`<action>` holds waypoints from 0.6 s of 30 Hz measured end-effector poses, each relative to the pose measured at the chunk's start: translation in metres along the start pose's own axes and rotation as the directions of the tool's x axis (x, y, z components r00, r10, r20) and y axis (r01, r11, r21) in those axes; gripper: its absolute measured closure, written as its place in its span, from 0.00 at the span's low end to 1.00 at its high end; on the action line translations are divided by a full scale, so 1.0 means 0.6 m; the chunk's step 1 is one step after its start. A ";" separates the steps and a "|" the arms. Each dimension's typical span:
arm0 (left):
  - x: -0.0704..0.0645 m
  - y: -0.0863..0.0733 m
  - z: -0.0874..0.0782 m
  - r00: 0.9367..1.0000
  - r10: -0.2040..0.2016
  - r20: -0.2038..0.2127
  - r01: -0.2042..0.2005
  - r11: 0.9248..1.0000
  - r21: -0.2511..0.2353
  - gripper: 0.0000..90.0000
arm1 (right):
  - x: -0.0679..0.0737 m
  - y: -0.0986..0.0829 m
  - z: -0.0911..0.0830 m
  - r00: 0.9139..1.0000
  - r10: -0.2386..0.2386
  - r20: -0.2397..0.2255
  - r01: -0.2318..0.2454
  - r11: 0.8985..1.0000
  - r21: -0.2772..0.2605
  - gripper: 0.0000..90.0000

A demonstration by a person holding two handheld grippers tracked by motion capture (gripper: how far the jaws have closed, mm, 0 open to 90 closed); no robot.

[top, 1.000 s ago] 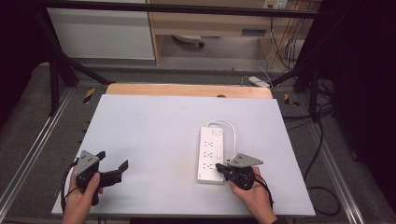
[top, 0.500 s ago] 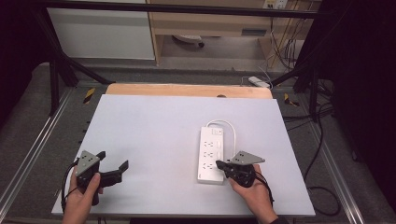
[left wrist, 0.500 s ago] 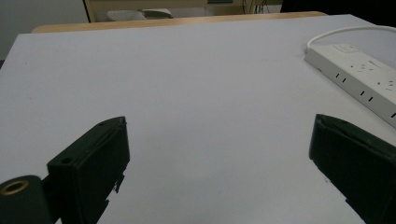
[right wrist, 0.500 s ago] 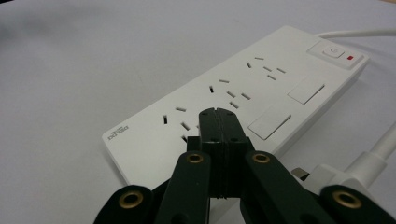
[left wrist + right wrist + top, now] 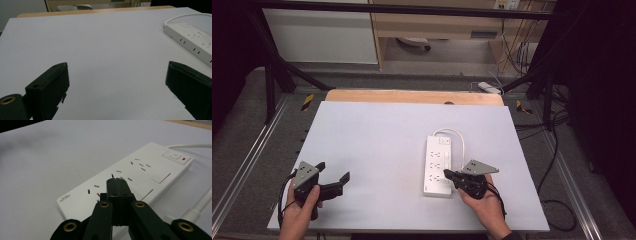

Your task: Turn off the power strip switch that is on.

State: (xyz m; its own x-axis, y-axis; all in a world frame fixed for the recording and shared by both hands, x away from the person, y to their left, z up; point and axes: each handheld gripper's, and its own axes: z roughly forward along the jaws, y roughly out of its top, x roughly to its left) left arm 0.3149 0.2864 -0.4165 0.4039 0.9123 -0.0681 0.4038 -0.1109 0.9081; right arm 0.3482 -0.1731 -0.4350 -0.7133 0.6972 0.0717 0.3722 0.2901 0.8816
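A white power strip [image 5: 437, 165] lies lengthwise on the white table top [image 5: 377, 145], right of centre, its white cable [image 5: 457, 136] looping off the far end. My right gripper [image 5: 449, 176] is shut with nothing in it, its tips over the near end of the strip [image 5: 130, 177]; both jaws are pressed together [image 5: 116, 184]. A switch with a red light [image 5: 177, 157] marks the strip's far end. My left gripper [image 5: 334, 176] rests near the front left corner, open wide, with bare table between its jaws [image 5: 117, 82]. The strip [image 5: 192, 40] lies off to that gripper's right.
A wooden strip [image 5: 412, 96] runs along the table's far edge. Metal frame rails [image 5: 247, 165] flank both sides. Black cables [image 5: 557, 200] trail on the floor at the right, and another white power strip [image 5: 488, 87] lies on the floor behind.
The right gripper has crept slightly toward the power strip's near end. The left gripper has barely shifted.
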 end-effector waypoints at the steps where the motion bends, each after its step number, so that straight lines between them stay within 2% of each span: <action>1: 0.000 0.000 0.000 1.000 -0.001 0.001 0.001 1.000 0.000 0.06 | 0.000 0.000 0.000 1.000 0.003 0.000 -0.003 1.000 -0.002 1.00; 18: -0.001 -0.001 0.001 1.000 -0.001 0.002 0.001 1.000 -0.001 0.06 | -0.016 0.010 -0.010 0.999 0.035 0.013 -0.035 0.998 -0.050 0.99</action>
State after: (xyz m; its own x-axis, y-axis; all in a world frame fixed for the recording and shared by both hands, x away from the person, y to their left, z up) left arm 0.3148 0.2859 -0.4170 0.4052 0.9116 -0.0697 0.4031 -0.1098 0.9085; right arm 0.3539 -0.1819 -0.4276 -0.6919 0.7155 0.0969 0.3668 0.2328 0.9007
